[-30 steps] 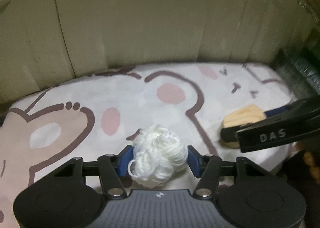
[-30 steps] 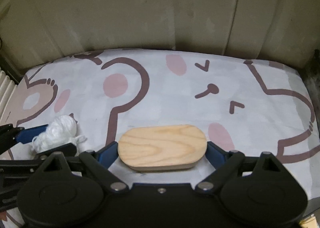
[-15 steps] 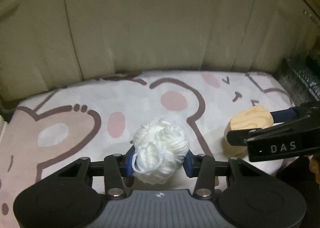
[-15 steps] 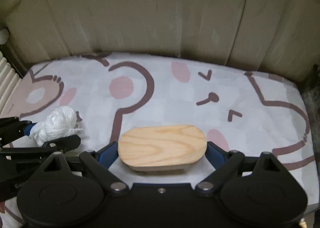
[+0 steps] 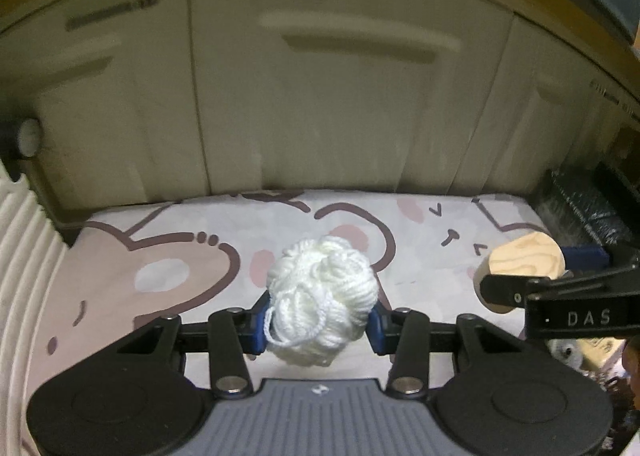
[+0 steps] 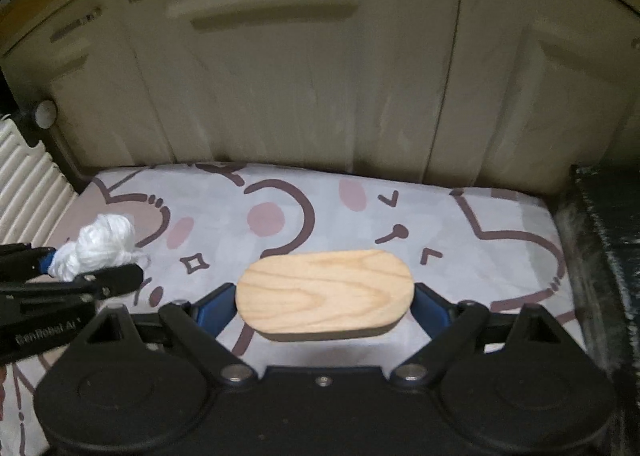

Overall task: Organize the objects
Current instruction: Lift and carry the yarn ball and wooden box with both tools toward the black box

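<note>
My left gripper (image 5: pixel 320 320) is shut on a white ball of yarn (image 5: pixel 322 298) and holds it above the cartoon-print cloth (image 5: pixel 168 256). A loose strand loops down at the ball's front. My right gripper (image 6: pixel 325 300) is shut on an oval wooden block (image 6: pixel 325 290), held flat above the same cloth (image 6: pixel 500 216). In the left wrist view the wooden block (image 5: pixel 524 264) shows at the right in the other gripper. In the right wrist view the yarn ball (image 6: pixel 98 246) shows at the far left in the other gripper.
Beige cabinet doors (image 5: pixel 320 96) with long handles stand right behind the cloth. A white ribbed radiator (image 6: pixel 28 184) is at the left. A dark rough-surfaced object (image 6: pixel 600 236) borders the cloth at the right. Small cluttered items (image 5: pixel 580 352) lie low at the right.
Both grippers have risen and pulled back from the cloth with their loads. More of the cabinet doors and handles shows now. The grips on yarn and block are unchanged.
</note>
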Motion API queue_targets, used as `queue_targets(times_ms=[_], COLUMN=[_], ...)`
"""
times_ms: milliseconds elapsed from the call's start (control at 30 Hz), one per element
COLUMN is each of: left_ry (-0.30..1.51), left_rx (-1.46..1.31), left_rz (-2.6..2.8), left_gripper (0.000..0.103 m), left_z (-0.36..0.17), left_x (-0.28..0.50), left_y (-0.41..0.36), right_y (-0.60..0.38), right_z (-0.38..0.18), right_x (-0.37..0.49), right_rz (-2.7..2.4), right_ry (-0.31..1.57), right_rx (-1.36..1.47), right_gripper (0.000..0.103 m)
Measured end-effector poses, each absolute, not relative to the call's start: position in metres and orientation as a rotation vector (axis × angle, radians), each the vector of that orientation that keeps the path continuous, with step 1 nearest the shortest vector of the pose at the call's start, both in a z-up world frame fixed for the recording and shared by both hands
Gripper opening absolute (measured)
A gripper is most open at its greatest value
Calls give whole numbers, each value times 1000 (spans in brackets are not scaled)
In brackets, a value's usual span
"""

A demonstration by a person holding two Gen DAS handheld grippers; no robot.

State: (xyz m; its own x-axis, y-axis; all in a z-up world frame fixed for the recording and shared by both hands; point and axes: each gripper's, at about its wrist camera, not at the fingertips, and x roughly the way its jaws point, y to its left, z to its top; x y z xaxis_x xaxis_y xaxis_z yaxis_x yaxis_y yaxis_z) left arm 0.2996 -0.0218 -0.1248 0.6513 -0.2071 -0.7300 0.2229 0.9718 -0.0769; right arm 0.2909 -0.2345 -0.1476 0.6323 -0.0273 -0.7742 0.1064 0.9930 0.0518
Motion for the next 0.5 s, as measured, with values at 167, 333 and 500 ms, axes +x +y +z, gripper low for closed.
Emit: queue_targets(times_ms=[167,333,500], left_ry=[810,786,779], left_rx=[-7,-25,-34], left_rz=[-225,-209,-203], left_gripper=[46,46,46], left_z=[-102,-81,-68], left_x=[282,262,241], left_y=[-16,-12,-10], right_y=[-230,-225,-220], right_z=[-126,-107,-92], right_x=[270,247,227], right_rz=[-89,-92,-94], right_ry=[846,806,783], right_rx=[88,95,97], right_gripper=[93,93,93])
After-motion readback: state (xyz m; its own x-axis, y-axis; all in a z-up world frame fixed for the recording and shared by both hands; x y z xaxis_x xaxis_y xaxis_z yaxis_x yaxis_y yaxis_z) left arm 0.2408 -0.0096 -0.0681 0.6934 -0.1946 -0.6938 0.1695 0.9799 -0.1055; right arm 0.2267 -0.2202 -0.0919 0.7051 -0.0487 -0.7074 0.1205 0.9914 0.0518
